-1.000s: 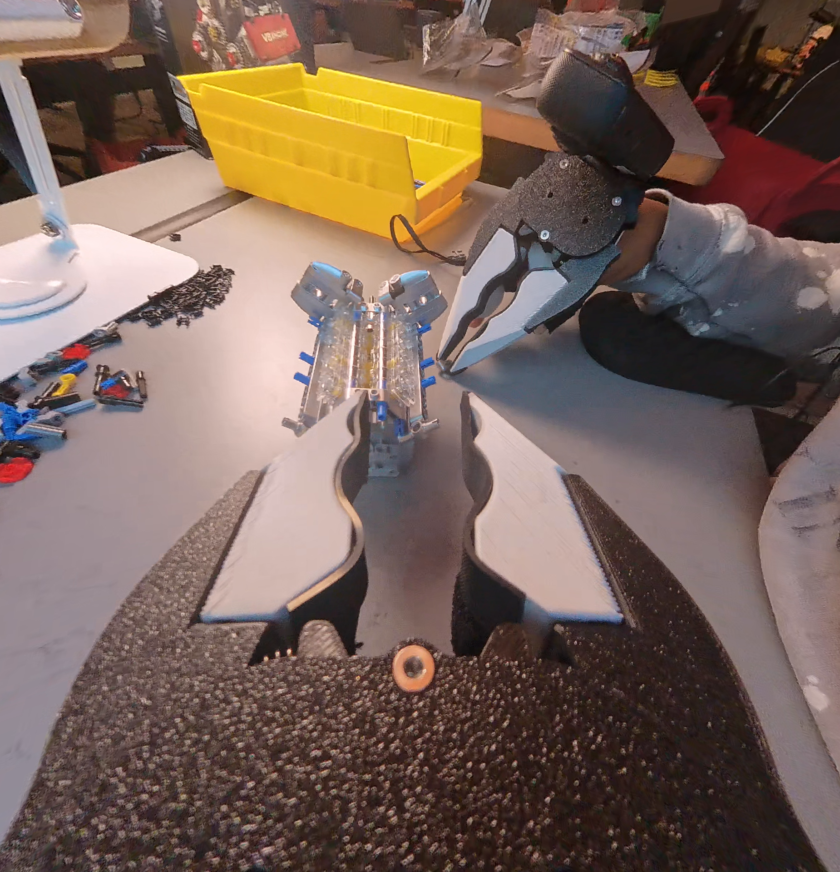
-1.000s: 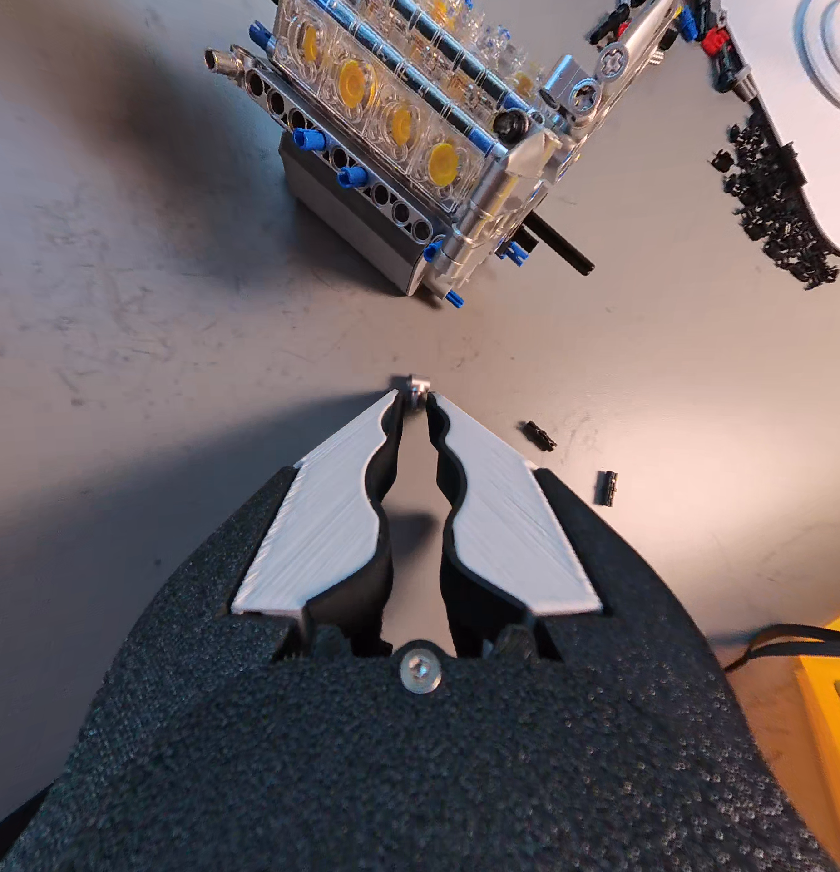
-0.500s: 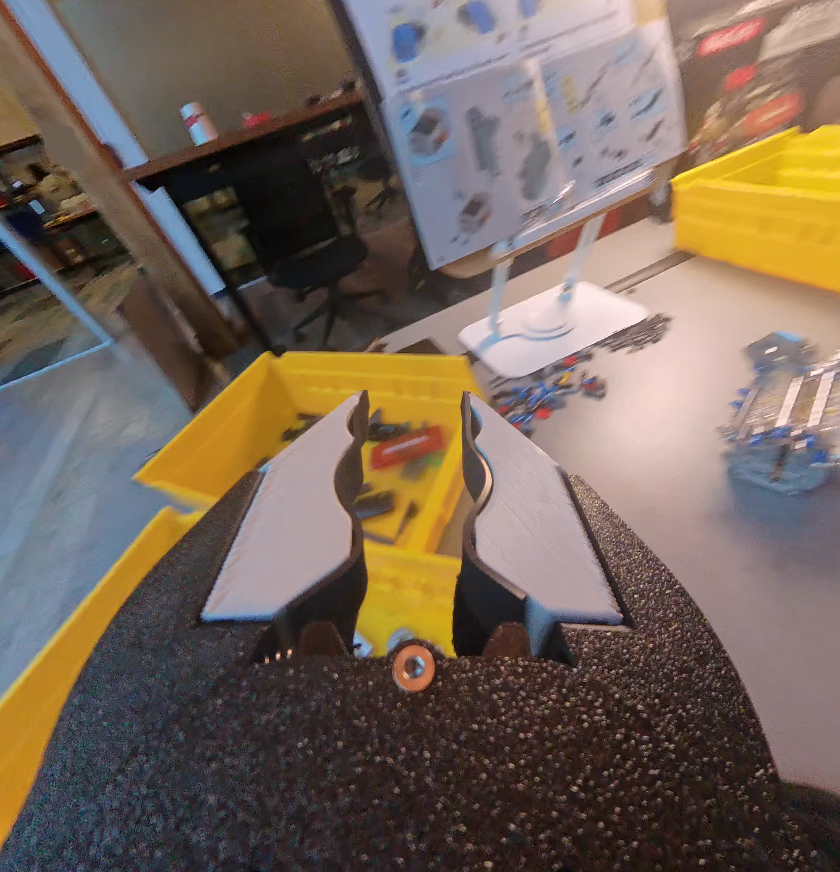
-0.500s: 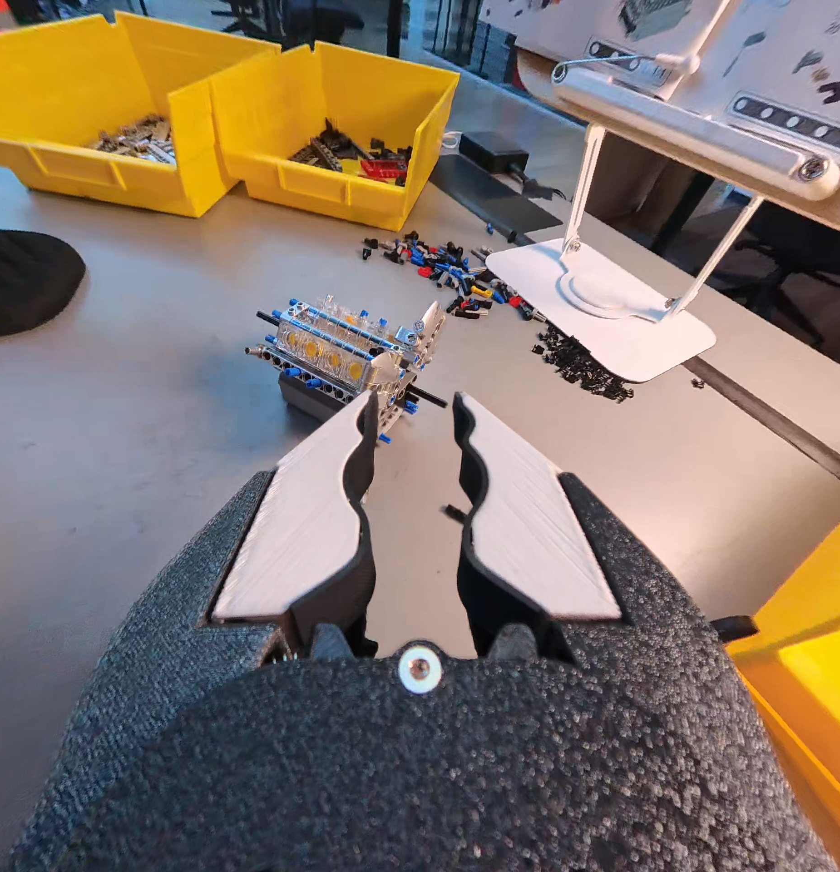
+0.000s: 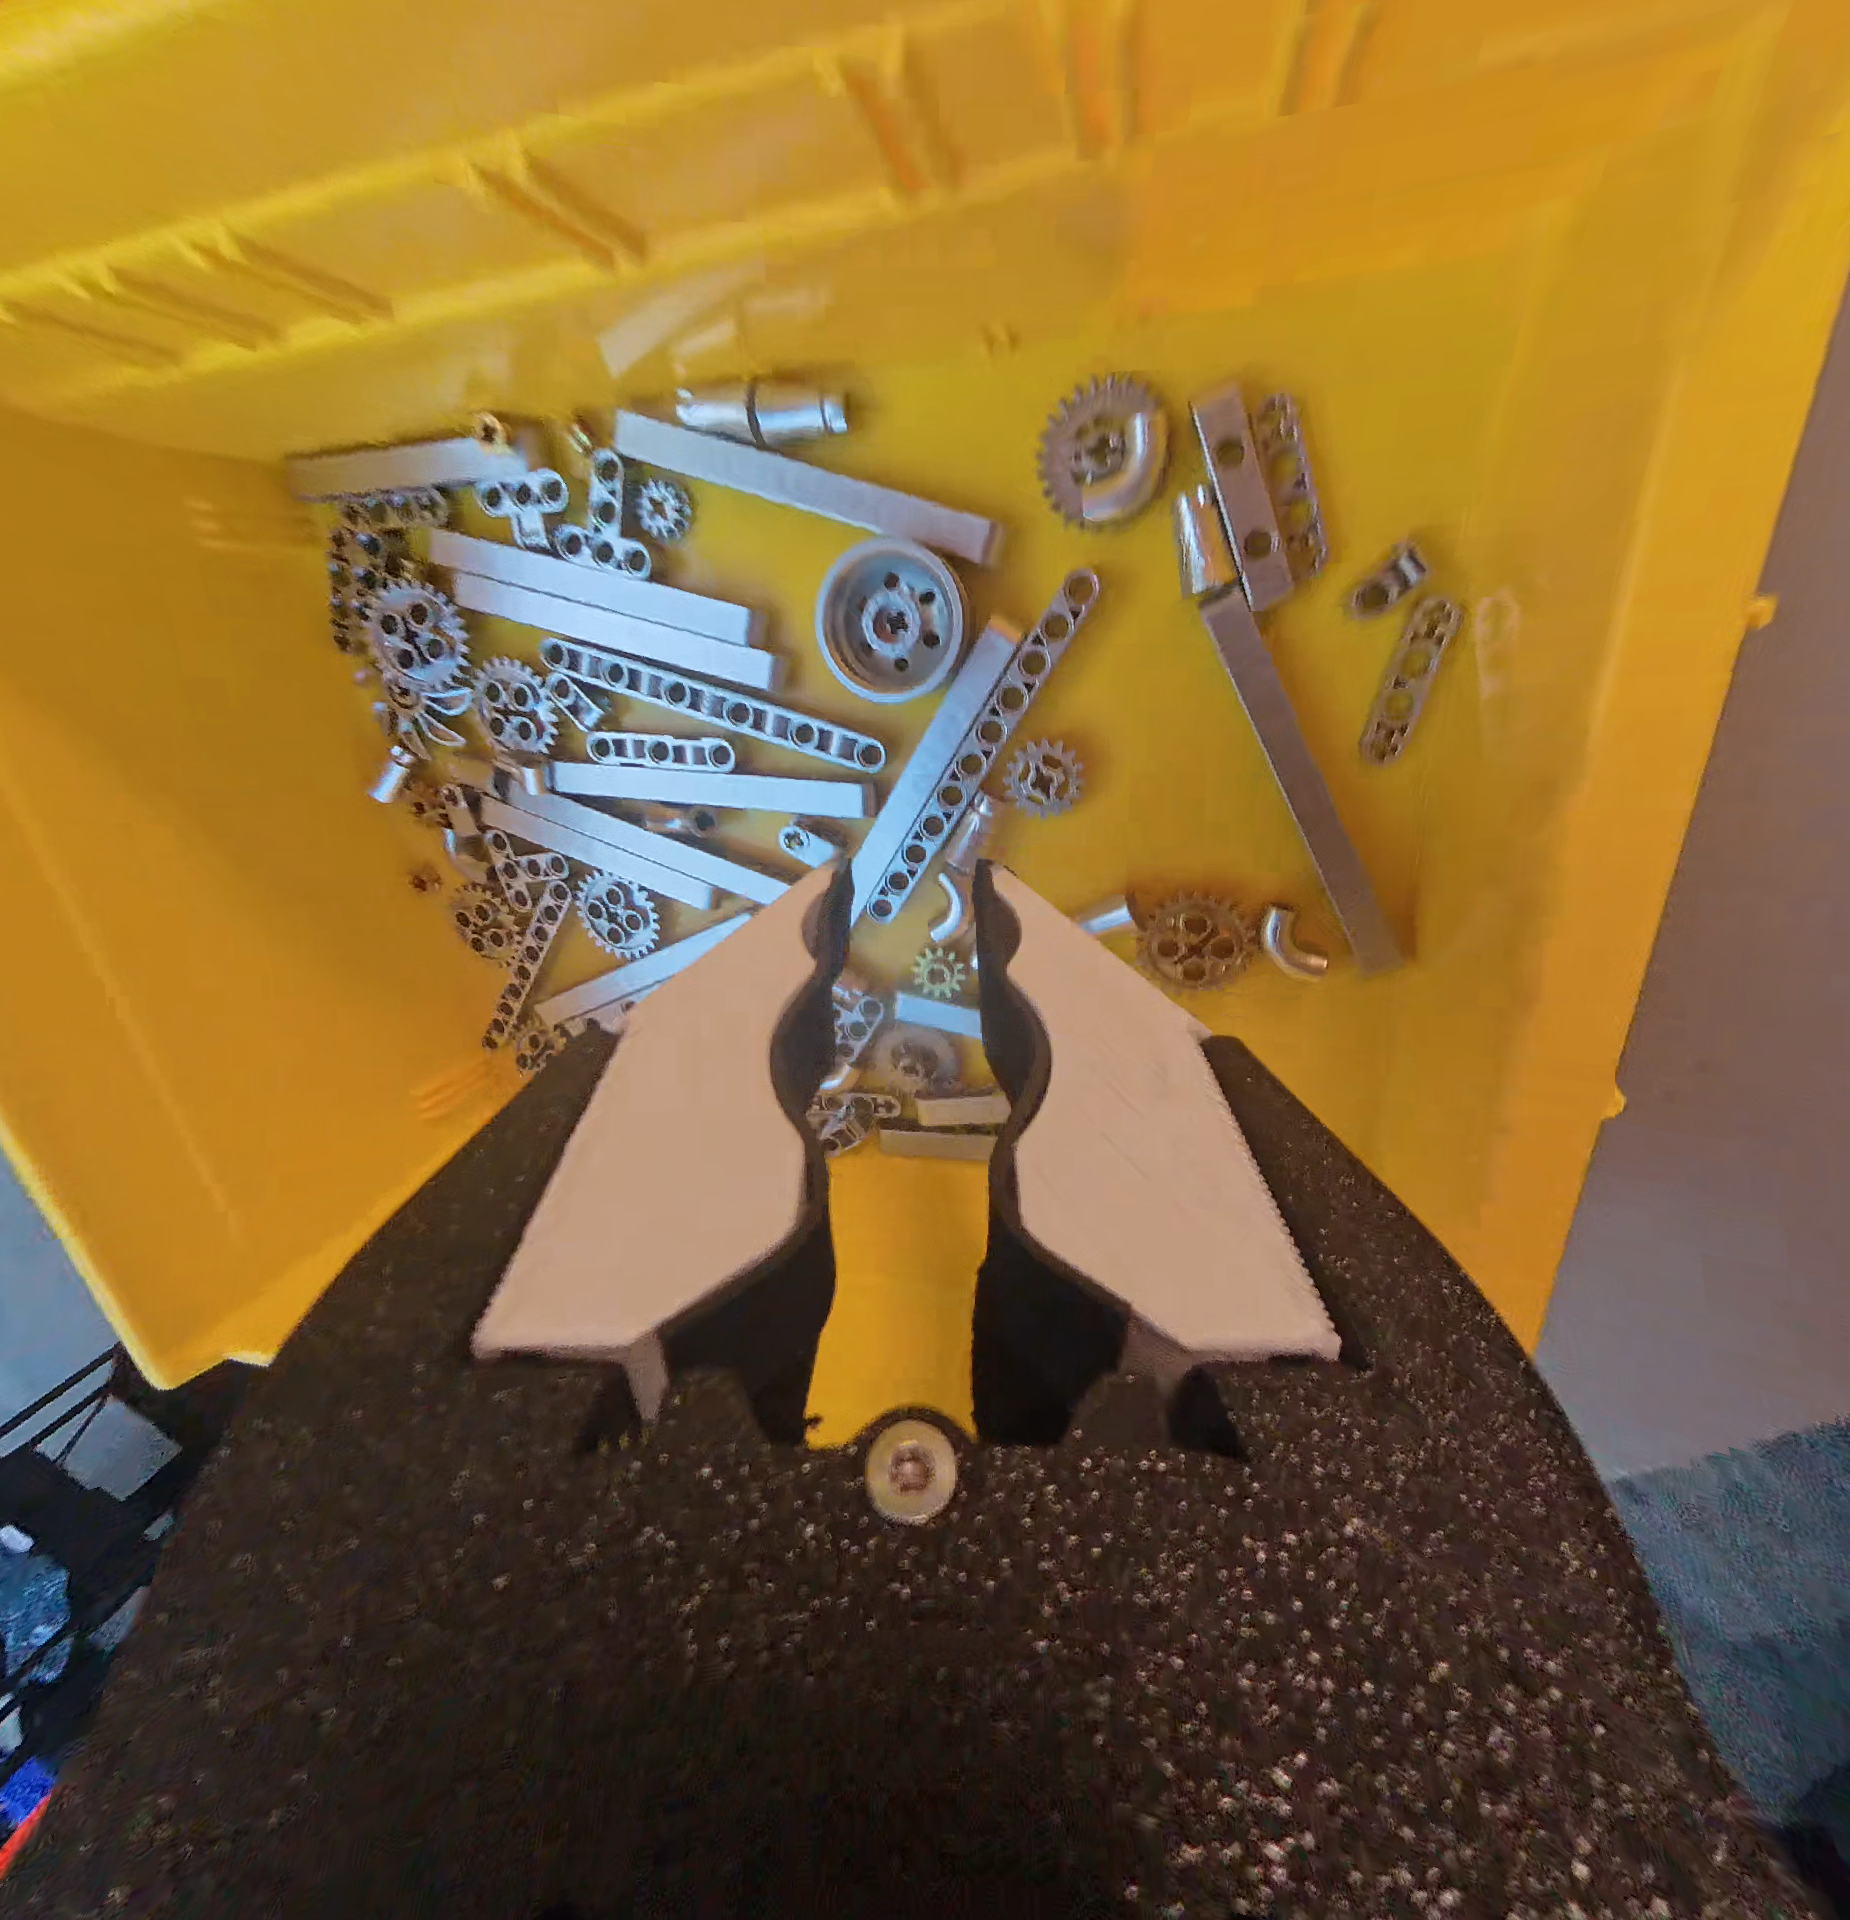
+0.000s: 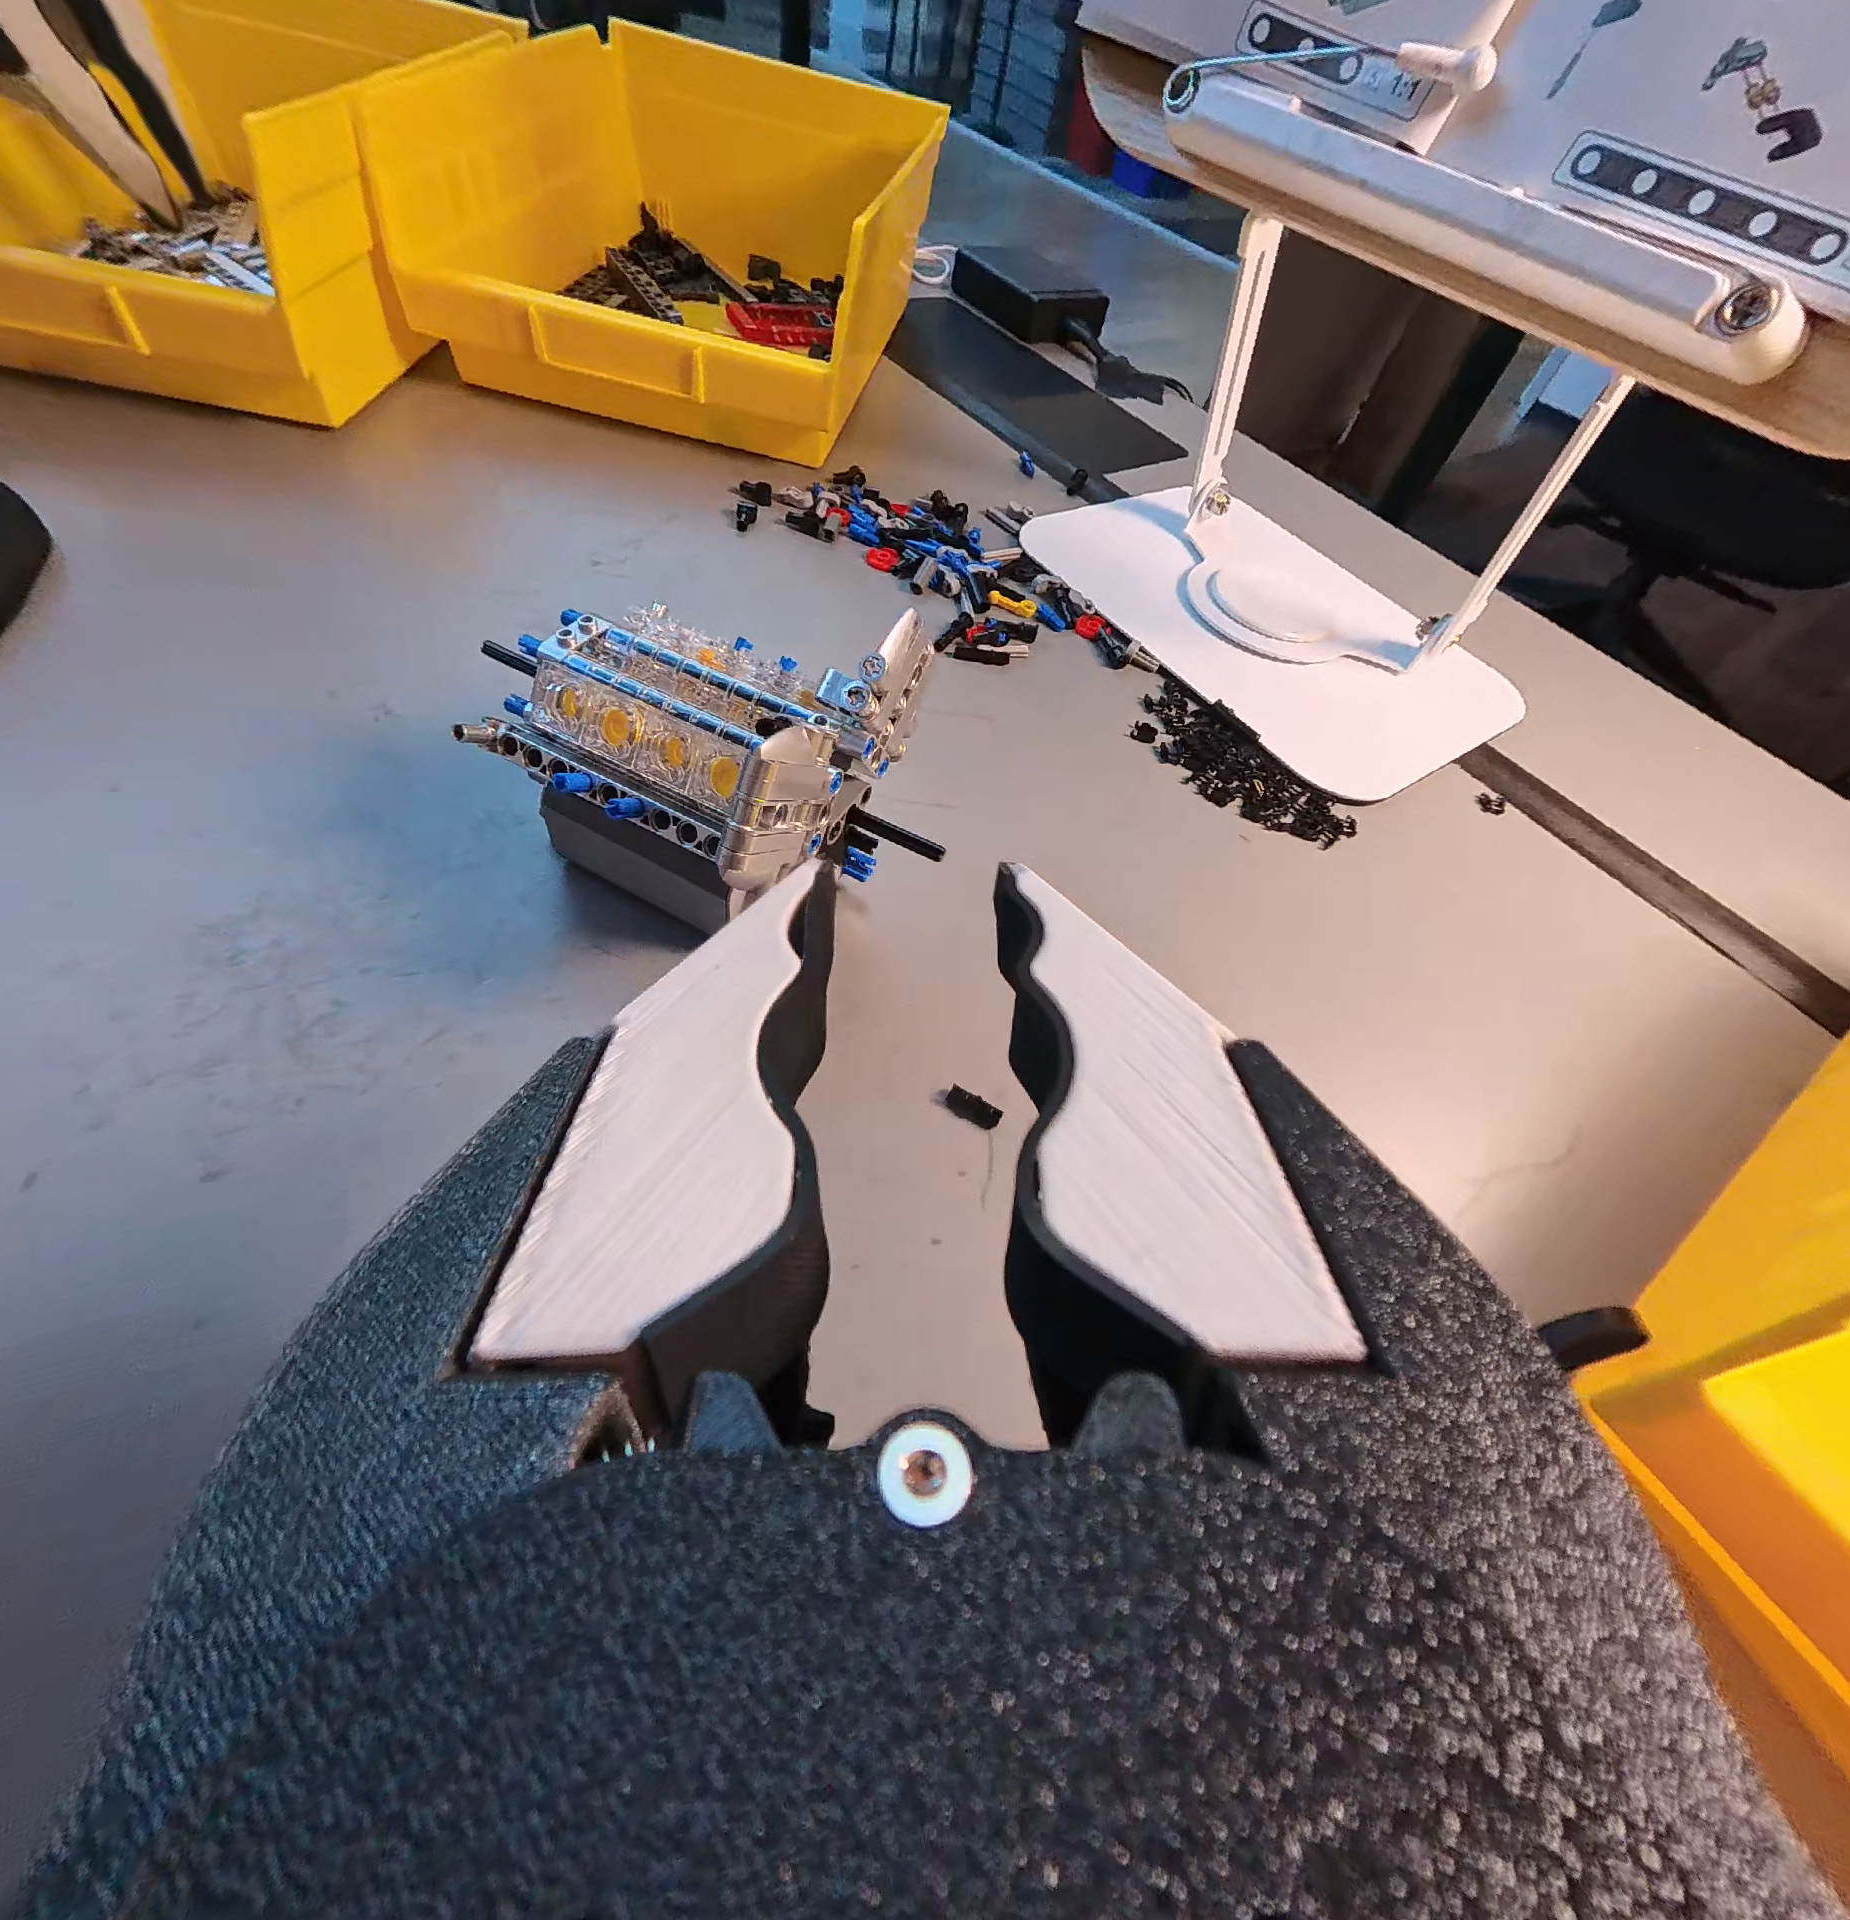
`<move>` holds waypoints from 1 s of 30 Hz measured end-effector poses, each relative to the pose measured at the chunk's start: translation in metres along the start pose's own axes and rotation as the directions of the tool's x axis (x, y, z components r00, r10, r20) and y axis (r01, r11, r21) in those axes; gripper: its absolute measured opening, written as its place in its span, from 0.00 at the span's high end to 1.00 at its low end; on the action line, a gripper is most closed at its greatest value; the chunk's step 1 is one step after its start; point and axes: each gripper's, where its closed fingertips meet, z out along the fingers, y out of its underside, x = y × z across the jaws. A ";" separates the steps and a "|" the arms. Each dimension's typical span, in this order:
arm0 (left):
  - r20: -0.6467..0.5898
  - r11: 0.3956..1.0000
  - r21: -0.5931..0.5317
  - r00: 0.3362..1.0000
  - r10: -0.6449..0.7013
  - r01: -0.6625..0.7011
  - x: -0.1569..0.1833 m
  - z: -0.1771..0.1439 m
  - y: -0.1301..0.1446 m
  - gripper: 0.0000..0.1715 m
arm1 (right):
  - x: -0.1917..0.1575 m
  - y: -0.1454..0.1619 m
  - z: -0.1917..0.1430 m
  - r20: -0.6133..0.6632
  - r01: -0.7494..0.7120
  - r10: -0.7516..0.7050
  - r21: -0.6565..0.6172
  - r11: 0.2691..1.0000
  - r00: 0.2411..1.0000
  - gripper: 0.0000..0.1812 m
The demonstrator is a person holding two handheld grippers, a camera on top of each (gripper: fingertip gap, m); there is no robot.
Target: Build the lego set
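left wrist view: left gripper [image 5: 908, 883] points down into yellow bin [image 5: 1523, 727] of grey technic parts [image 5: 640, 665], fingers parted, nothing held, tips just above a long holed beam [image 5: 978, 743]; grey wheel hub [image 5: 893, 620] at 12 o'clock. right wrist view: right gripper [image 6: 913, 881] released, empty, over grey table [image 6: 225, 987]; brick engine model [image 6: 708, 758] at 11 o'clock, small black pin [image 6: 973, 1107] between its fingers on the table.
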 end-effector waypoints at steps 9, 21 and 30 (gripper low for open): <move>-0.145 0.973 -0.213 0.987 0.062 -0.093 0.003 0.015 0.049 0.92 | -0.004 0.014 0.014 0.006 -0.009 0.010 -0.061 0.998 1.000 0.84; -0.076 0.947 -0.304 0.994 0.084 -0.104 -0.035 0.013 0.062 0.91 | -0.007 0.023 0.023 0.007 -0.014 0.015 -0.096 0.995 1.000 0.84; -0.058 0.932 -0.354 0.996 0.061 -0.078 -0.059 0.009 0.072 0.91 | -0.006 0.025 0.024 0.006 -0.023 0.024 -0.102 0.995 1.000 0.84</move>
